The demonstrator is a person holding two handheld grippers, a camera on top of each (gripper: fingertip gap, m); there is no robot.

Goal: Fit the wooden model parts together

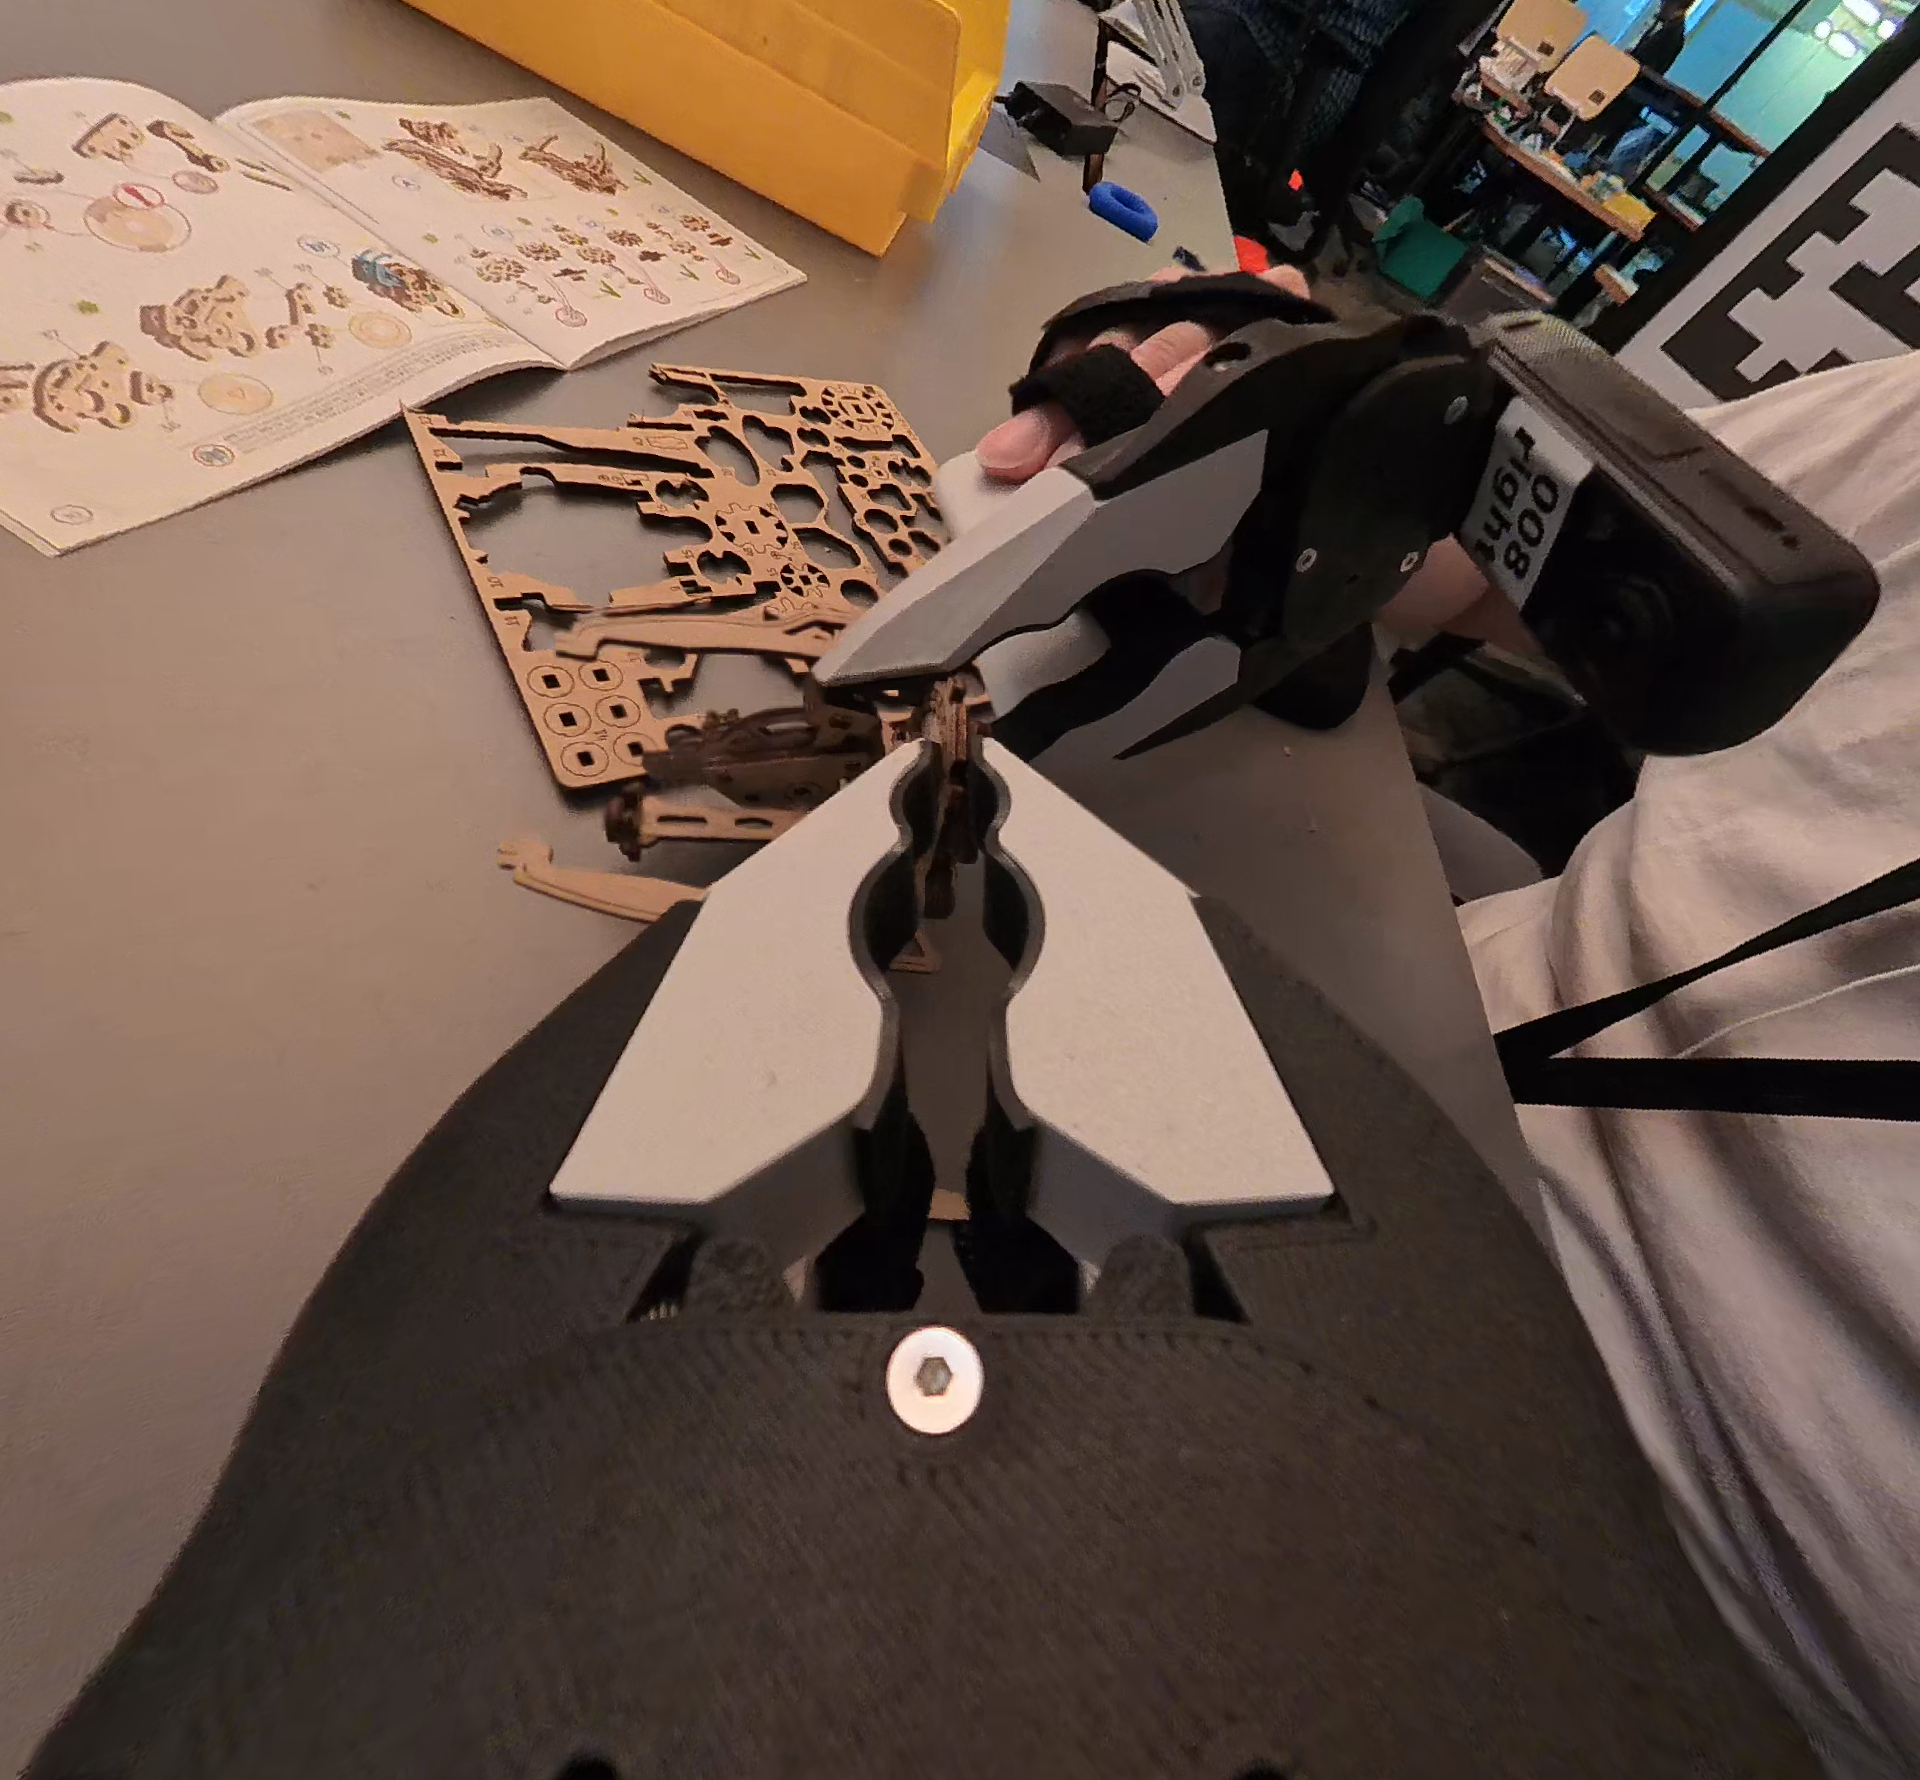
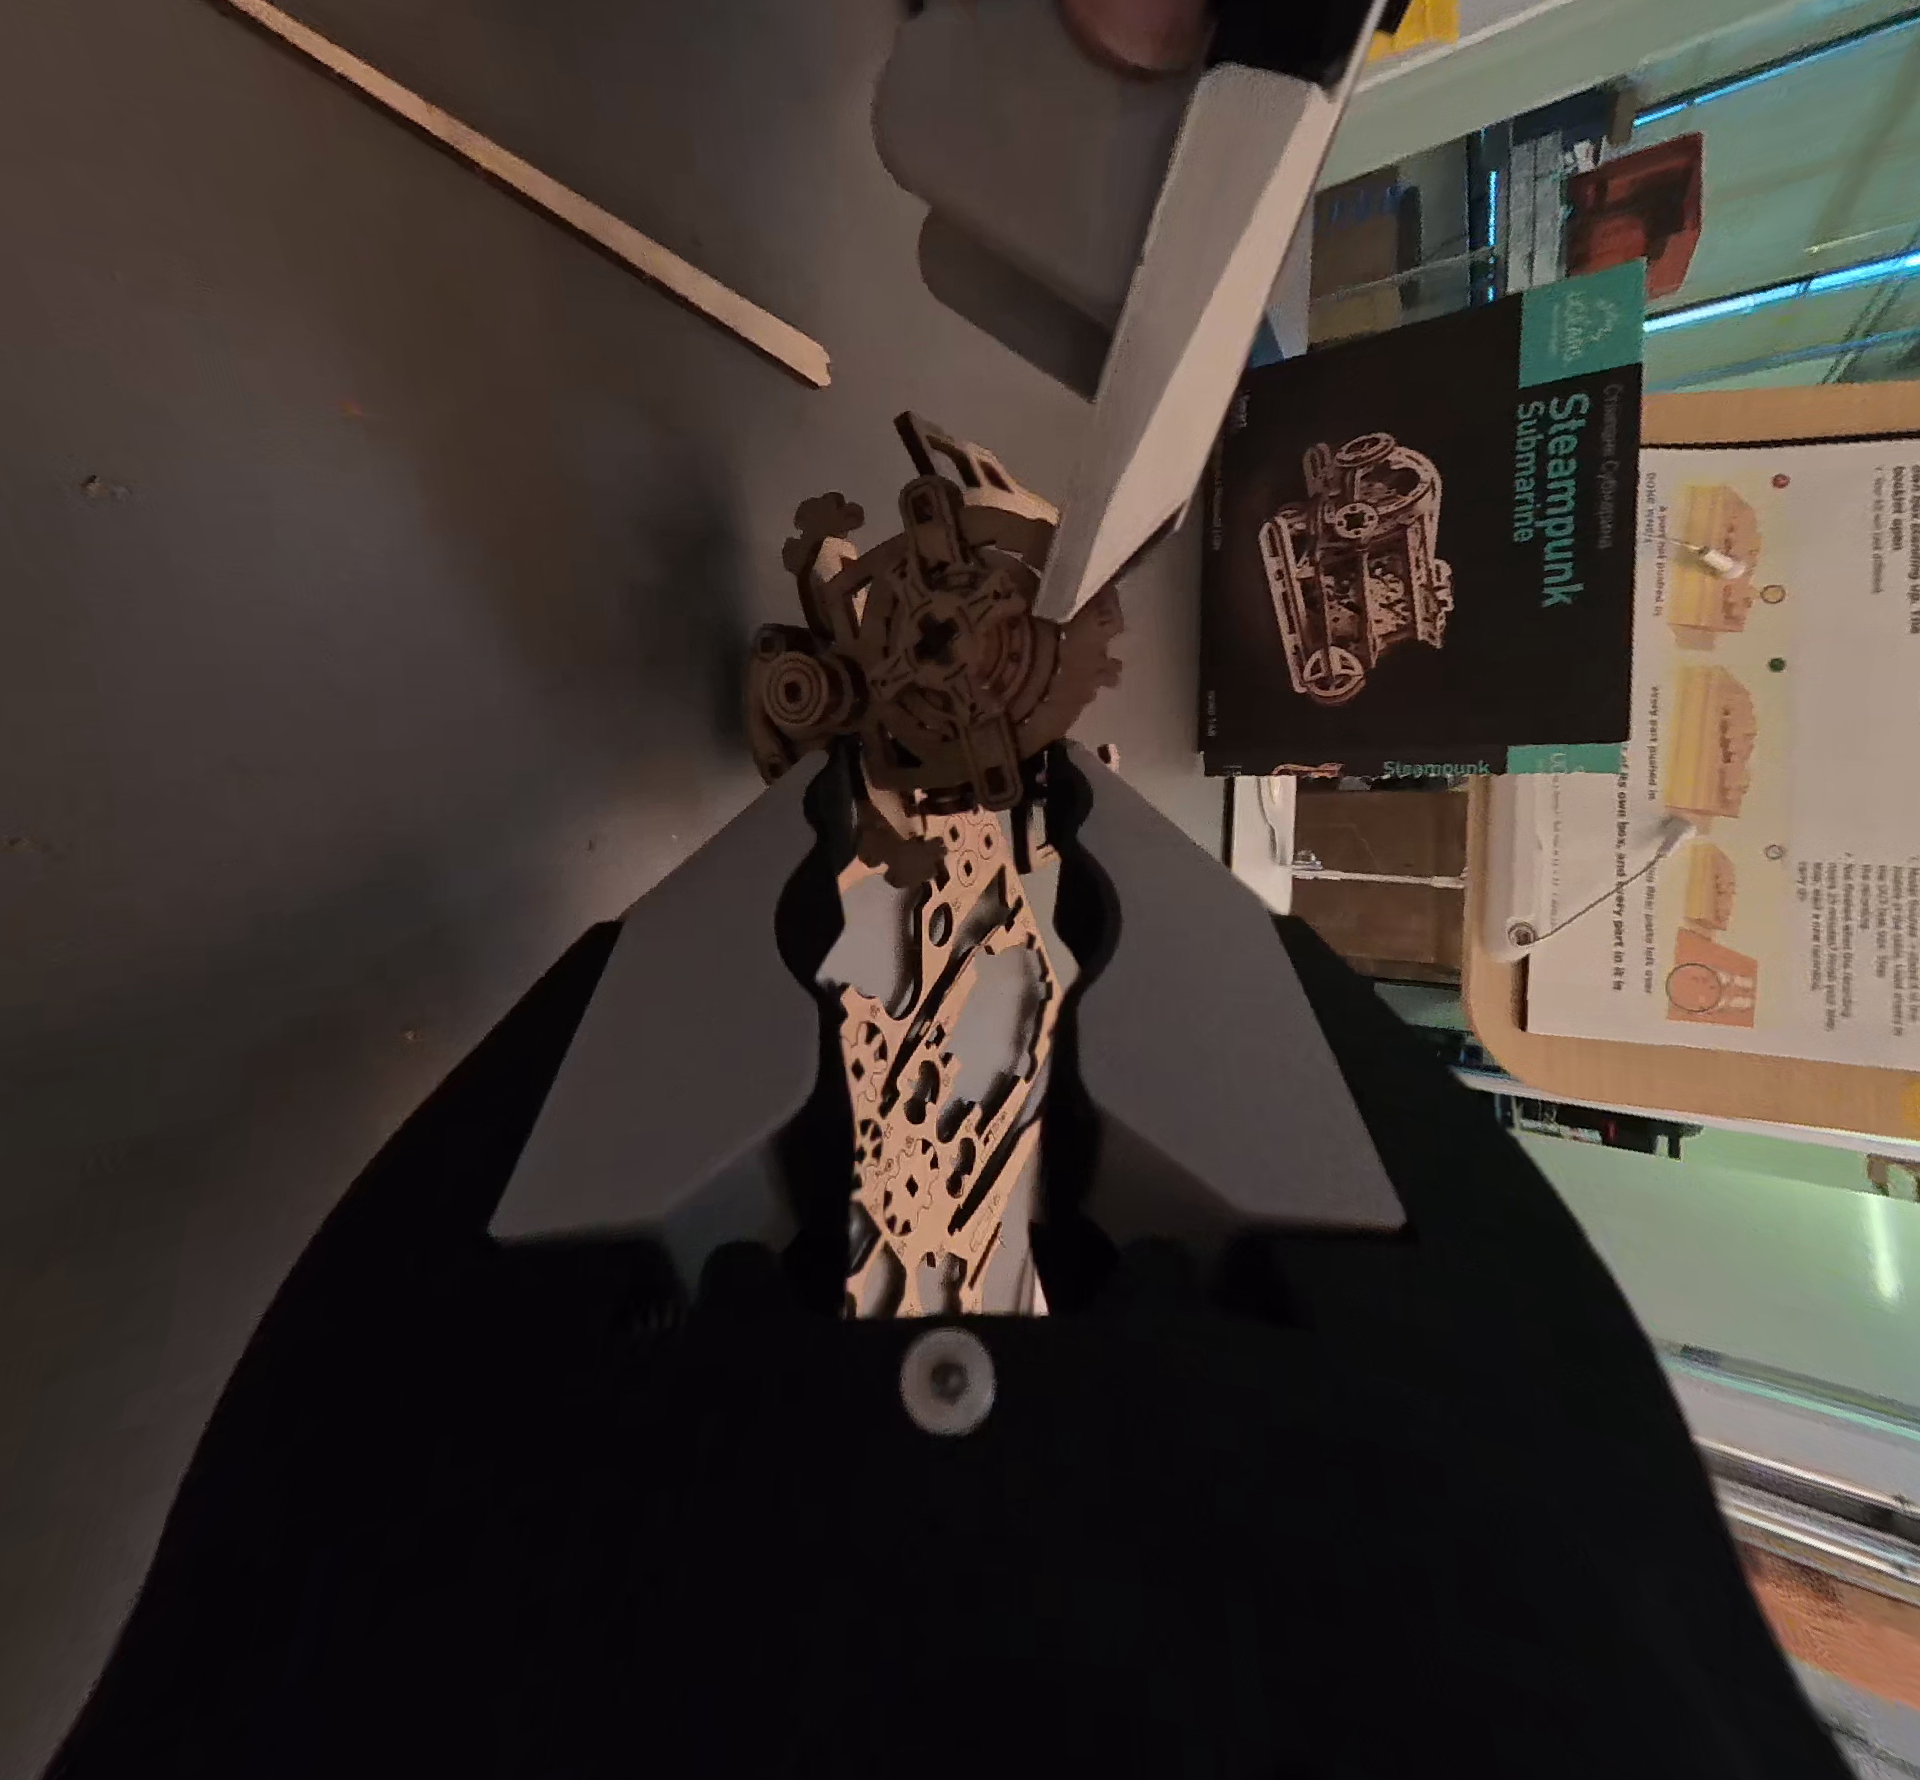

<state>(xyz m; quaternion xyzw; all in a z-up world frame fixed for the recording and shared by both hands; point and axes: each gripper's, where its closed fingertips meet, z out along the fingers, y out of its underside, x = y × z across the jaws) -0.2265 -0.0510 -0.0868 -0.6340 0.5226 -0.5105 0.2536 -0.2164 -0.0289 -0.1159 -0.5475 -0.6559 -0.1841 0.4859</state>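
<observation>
**Item: wooden model, held above the bench**

Small brown laser-cut wooden gear assembly (image 2: 914, 660), pinched by the left tool (image 1: 943, 743); right tool (image 2: 940, 774) pinches it too. Perforated tan wooden parts sheet (image 1: 665, 577) mid-bench (image 1: 260, 795); open instruction booklet (image 1: 343, 276) toward far edge.

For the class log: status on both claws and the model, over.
Left claw shut on wooden model assembly. Right claw shut on it too, from the opposite side. Punched-out parts sheet lies beneath; nothing blocking.

My left wrist camera looks close along its fingers (image 1: 1101, 899) toward 12 o'clock over the worktop (image 1: 260, 795). My right camera looks steeply down. Both share the wooden model (image 1: 951, 722).
</observation>
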